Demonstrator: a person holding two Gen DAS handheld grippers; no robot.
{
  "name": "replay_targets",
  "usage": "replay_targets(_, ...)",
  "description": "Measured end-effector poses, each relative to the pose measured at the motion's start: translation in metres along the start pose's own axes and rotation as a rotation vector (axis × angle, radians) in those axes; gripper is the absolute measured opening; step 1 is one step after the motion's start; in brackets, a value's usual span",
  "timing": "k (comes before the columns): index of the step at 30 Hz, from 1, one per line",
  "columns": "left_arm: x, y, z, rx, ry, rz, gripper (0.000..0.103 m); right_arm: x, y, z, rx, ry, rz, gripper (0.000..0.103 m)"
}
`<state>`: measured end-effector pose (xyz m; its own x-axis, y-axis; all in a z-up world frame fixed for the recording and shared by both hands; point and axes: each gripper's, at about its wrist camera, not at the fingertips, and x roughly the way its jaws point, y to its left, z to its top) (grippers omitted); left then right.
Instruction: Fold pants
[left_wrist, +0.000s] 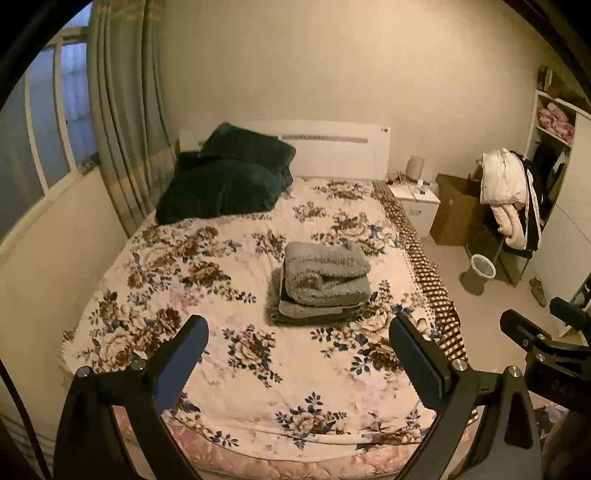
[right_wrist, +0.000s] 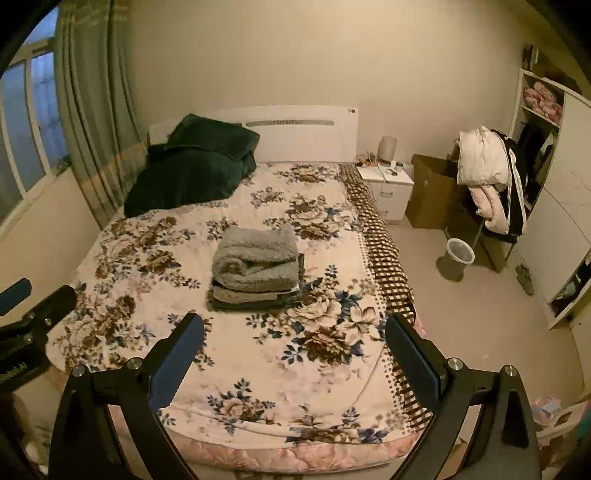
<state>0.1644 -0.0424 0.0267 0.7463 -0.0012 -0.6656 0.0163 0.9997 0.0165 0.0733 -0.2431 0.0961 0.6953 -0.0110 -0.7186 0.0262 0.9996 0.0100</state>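
A stack of folded pants (left_wrist: 325, 284) (right_wrist: 256, 271) lies in the middle of the floral bed (left_wrist: 207, 266) (right_wrist: 325, 332); a fluffy grey pair is on top, darker pairs under it. My left gripper (left_wrist: 299, 328) is open, held above the foot of the bed, well short of the stack, with nothing between its fingers. My right gripper (right_wrist: 293, 326) is open too and empty, at a like distance from the stack. Each gripper shows in the other's view: the right gripper (left_wrist: 532, 325) at the right edge, the left gripper (right_wrist: 37, 295) at the left edge.
A dark green blanket (left_wrist: 229, 181) (right_wrist: 192, 162) is heaped by the white headboard (left_wrist: 332, 147). Right of the bed are a white nightstand (right_wrist: 388, 184), a brown box (right_wrist: 428, 188), a chair hung with clothes (right_wrist: 491, 177), a bin (right_wrist: 458, 258) and open shelves (right_wrist: 543, 110). Curtains (right_wrist: 92, 92) hang at left.
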Motion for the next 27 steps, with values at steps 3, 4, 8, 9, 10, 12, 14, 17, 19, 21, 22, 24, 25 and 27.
replay_targets(3, -0.013, 0.0, -0.002, 0.001, -0.023, 0.0, 0.1, -0.024, 0.005, 0.0, -0.011, -0.031, -0.002, 0.1)
replay_targets(4, -0.016, 0.0, -0.003, -0.004, -0.025, -0.01, 0.1, -0.033, 0.006, 0.0, -0.012, -0.04, 0.003, 0.1)
replay_targets(8, -0.023, 0.0, -0.008, -0.011, -0.032, -0.02, 0.1, -0.048, 0.013, 0.003, -0.025, -0.063, -0.003, 0.1)
replay_targets(9, -0.024, -0.001, -0.01, -0.01, -0.035, -0.018, 0.1, -0.051, 0.014, 0.003, -0.025, -0.066, -0.005, 0.1)
replay_targets(10, -0.024, -0.001, -0.011, -0.011, -0.033, -0.02, 0.1, -0.052, 0.014, 0.004, -0.021, -0.063, 0.003, 0.1)
replay_targets(12, -0.021, 0.0, -0.012, -0.017, -0.028, -0.016, 0.1, -0.049, 0.012, 0.006, -0.014, -0.059, 0.006, 0.1)
replay_targets(14, -0.013, 0.001, -0.012, -0.017, -0.01, -0.013, 0.1, -0.041, 0.01, 0.008, -0.002, -0.054, 0.011, 0.1)
replay_targets(17, -0.002, 0.002, -0.01, -0.022, -0.007, -0.005, 0.103, -0.025, 0.007, 0.01, 0.016, -0.044, 0.013, 0.1)
replay_targets(19, 0.006, 0.002, -0.008, -0.024, -0.016, 0.008, 0.103, -0.012, 0.005, 0.014, 0.026, -0.037, 0.004, 0.1)
replay_targets(21, 0.017, 0.002, -0.005, -0.027, -0.022, 0.027, 0.103, 0.004, 0.003, 0.018, 0.031, -0.044, -0.006, 0.1)
replay_targets(22, 0.02, 0.002, -0.004, -0.027, -0.021, 0.036, 0.103, 0.011, 0.004, 0.02, 0.029, -0.048, -0.019, 0.1)
replay_targets(24, 0.029, 0.001, -0.002, -0.025, -0.025, 0.049, 0.103, 0.023, 0.005, 0.024, 0.023, -0.048, -0.033, 0.1)
replay_targets(25, 0.034, 0.0, 0.0, -0.021, -0.025, 0.06, 0.103, 0.029, 0.005, 0.026, 0.021, -0.048, -0.037, 0.1)
replay_targets(27, 0.041, -0.002, 0.002, -0.016, -0.016, 0.06, 0.103, 0.04, 0.007, 0.03, 0.014, -0.046, -0.049, 0.1)
